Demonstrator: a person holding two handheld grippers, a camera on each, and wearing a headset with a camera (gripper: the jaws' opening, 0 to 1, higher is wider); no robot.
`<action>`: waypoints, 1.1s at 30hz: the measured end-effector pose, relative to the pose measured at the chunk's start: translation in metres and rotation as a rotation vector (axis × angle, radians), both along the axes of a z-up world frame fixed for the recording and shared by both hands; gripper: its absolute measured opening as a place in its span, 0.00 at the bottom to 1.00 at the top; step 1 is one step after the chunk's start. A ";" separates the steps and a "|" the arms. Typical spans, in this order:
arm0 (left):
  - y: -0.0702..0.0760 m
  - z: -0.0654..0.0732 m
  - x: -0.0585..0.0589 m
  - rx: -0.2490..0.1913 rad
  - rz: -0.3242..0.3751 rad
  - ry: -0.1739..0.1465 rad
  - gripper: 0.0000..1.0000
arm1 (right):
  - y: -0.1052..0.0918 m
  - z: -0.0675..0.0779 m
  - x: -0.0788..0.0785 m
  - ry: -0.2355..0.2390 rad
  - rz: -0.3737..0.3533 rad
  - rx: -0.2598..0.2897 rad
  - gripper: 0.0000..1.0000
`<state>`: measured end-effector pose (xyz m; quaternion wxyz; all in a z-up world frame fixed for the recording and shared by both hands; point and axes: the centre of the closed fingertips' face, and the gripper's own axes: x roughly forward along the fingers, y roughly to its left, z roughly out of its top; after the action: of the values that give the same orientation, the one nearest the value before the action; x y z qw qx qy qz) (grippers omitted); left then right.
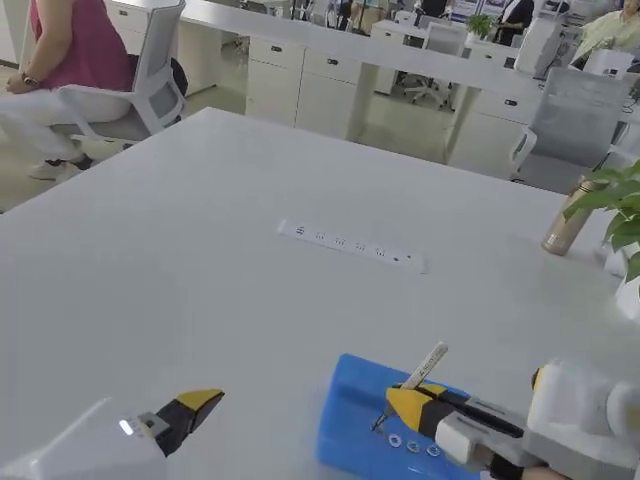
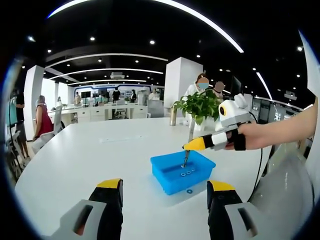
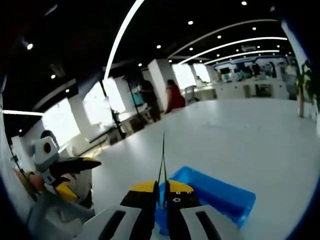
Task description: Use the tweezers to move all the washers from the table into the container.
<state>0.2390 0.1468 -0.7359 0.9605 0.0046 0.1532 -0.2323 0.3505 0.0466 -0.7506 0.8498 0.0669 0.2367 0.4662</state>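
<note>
Judging by the washers (image 2: 188, 172) seen lying inside the blue container (image 2: 172, 185) at lower centre of the left gripper view, the transfer is assessed as largely done. At least three are counted there. One washer (image 2: 189, 191) is seen on the table (image 2: 100, 155), just in front of the container wall, and remains to be moved. The tweezers (image 3: 163, 150) are clamped between the closed jaws of the right gripper (image 3: 161, 192), tips over the container interior. Whether a washer is carried cannot be told. The left gripper (image 2: 165, 192) is held empty, jaws wide apart.
</note>
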 end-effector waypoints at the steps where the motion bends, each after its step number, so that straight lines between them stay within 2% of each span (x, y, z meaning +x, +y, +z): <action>1: 0.000 0.000 0.000 0.000 0.000 0.001 0.69 | -0.001 -0.006 0.005 0.018 -0.009 -0.013 0.03; 6: 0.000 0.000 0.000 -0.002 0.001 0.000 0.68 | 0.001 -0.026 0.020 0.079 -0.035 -0.034 0.03; 12: 0.001 0.000 0.000 -0.001 0.002 0.000 0.68 | 0.005 -0.044 0.031 0.111 -0.043 -0.072 0.03; 16: 0.000 0.000 0.000 -0.001 -0.001 0.002 0.68 | 0.006 -0.055 0.032 0.138 -0.043 -0.092 0.03; 21: 0.000 0.000 0.000 -0.007 0.000 0.001 0.68 | 0.006 -0.065 0.028 0.129 -0.028 -0.137 0.03; 33: -0.001 0.000 0.000 -0.003 -0.005 0.002 0.68 | 0.006 -0.067 0.028 0.091 -0.015 -0.170 0.03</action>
<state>0.2390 0.1459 -0.7359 0.9598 0.0033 0.1537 -0.2350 0.3783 0.0525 -0.8171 0.8441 0.0175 0.3133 0.4347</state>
